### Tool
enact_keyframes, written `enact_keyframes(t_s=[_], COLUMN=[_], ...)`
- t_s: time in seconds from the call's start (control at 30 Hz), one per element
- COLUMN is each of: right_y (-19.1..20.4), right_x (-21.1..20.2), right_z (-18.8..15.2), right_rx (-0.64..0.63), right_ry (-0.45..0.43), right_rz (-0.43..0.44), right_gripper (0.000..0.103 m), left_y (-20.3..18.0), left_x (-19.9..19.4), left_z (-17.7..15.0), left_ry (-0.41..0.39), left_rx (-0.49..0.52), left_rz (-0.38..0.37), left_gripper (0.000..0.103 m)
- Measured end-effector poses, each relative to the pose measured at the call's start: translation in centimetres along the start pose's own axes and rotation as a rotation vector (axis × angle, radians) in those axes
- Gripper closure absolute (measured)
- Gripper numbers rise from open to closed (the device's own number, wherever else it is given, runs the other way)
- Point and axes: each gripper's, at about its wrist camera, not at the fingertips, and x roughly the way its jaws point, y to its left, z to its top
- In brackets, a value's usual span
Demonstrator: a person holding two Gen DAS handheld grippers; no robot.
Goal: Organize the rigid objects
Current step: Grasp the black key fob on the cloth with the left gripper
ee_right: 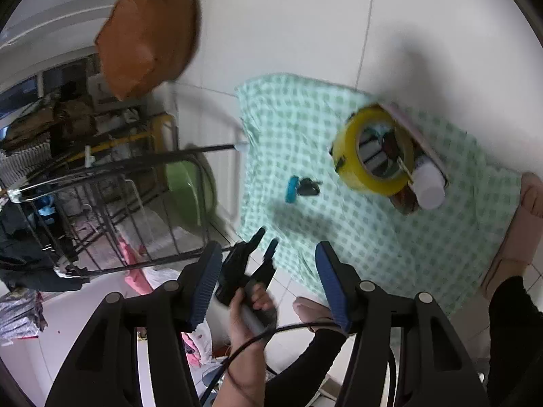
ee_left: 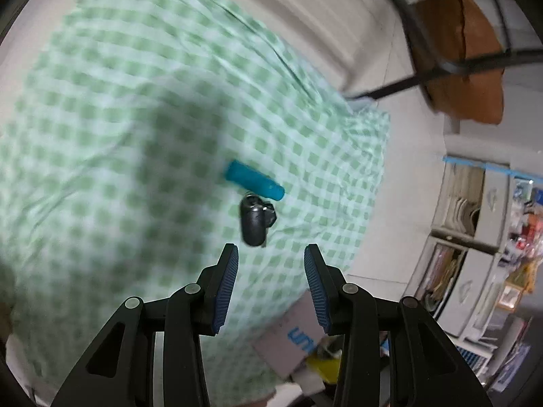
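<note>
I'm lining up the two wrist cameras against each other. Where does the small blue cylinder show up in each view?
Left wrist: the blue cylinder lies near the middle of the picture, just above the black key fob, beyond the open left gripper.
Right wrist: the same cylinder sits centre frame, left of the fob.
Shared landmark: the green checked cloth beneath both.
</note>
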Motion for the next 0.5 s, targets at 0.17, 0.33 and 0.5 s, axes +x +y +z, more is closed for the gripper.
enact_keyframes(t_s=[0.17, 0.33, 0.5], right_y=[-0.8, -1.8, -2.3], right_x=[-1.3, -1.1, -0.9], right_z=[-0.3, -0.6, -0.5], right_rx=[0.007, 0.026, 0.043], right_ry=[0.025, 0.071, 0.089], right_rz=[0.015, 0.017, 0.017], right_gripper=[0.039, 0.039, 0.039], left_y=[-0.2, -2.0, -3.0], left_x=[5.7, 9.9, 13.3], left_z=[1.0, 1.6, 2.0], left_ry=[0.028, 0.042, 0.064], left_rx=[-0.024, 0.026, 0.015], left_rz=[0.082, 0.195, 0.340], left_gripper=[0.065, 0.065, 0.065])
